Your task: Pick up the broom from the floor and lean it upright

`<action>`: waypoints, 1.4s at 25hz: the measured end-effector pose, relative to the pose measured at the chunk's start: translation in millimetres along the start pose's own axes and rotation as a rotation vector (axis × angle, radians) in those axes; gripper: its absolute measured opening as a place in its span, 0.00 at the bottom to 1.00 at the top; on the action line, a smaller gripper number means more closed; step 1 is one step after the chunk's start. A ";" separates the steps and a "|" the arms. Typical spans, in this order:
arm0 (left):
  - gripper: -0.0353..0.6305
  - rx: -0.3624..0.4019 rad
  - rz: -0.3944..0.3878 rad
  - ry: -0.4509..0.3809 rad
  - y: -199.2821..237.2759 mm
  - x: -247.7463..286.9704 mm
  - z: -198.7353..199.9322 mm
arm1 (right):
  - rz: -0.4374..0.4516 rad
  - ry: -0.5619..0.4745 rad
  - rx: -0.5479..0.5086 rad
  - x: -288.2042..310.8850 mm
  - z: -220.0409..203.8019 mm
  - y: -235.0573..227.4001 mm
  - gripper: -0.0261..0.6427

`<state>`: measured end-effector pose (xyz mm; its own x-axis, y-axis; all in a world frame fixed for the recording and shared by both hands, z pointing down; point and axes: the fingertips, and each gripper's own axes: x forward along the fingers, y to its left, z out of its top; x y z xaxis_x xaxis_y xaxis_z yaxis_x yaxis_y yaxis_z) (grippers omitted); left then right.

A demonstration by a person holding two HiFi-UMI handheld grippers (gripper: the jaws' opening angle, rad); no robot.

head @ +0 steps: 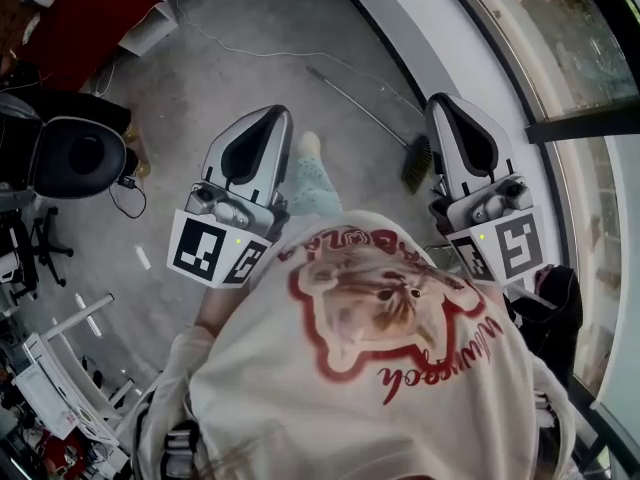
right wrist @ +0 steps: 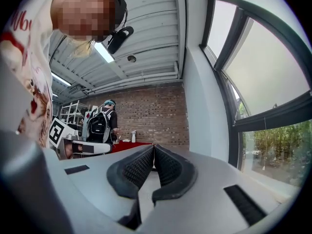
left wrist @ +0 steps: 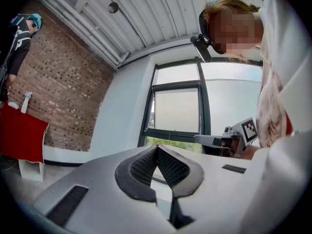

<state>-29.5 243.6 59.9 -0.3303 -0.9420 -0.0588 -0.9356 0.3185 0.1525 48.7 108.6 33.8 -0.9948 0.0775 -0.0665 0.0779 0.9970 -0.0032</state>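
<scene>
The broom lies on the grey floor by the wall in the head view. Its thin metal handle (head: 360, 108) runs up and to the left from the dark brush head (head: 417, 163). My left gripper (head: 278, 113) is held level above the floor, left of the broom and apart from it, jaws shut on nothing. My right gripper (head: 438, 101) hovers over the floor just right of the brush head, also shut and empty. The left gripper view shows my left gripper (left wrist: 157, 146) with pads touching at the tips, and so does the right gripper view for my right gripper (right wrist: 153, 145). Neither gripper view shows the broom.
A black office chair (head: 80, 153) and a red table (head: 90, 28) stand at the left. A cable (head: 250, 48) trails over the floor. The white wall base (head: 470, 58) and window run along the right, with a black bag (head: 550, 298) near it. A person with a backpack (right wrist: 100, 123) stands far off.
</scene>
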 end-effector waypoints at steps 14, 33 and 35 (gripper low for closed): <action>0.09 0.068 -0.069 0.017 181.9 152.9 38.7 | -0.069 -0.047 0.022 214.2 -3.7 -100.4 0.08; 0.09 -0.104 0.059 0.055 300.2 285.0 -68.3 | 0.024 0.199 0.024 335.0 -154.0 -200.1 0.08; 0.08 -0.136 0.089 0.073 310.6 295.7 -103.3 | 0.050 0.224 0.052 348.8 -190.5 -208.6 0.08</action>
<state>-404.9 53.1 191.7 -0.3961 -0.9176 0.0319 -0.8760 0.3881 0.2862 -327.1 -70.7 201.4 -0.9789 0.1325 0.1553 0.1250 0.9905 -0.0570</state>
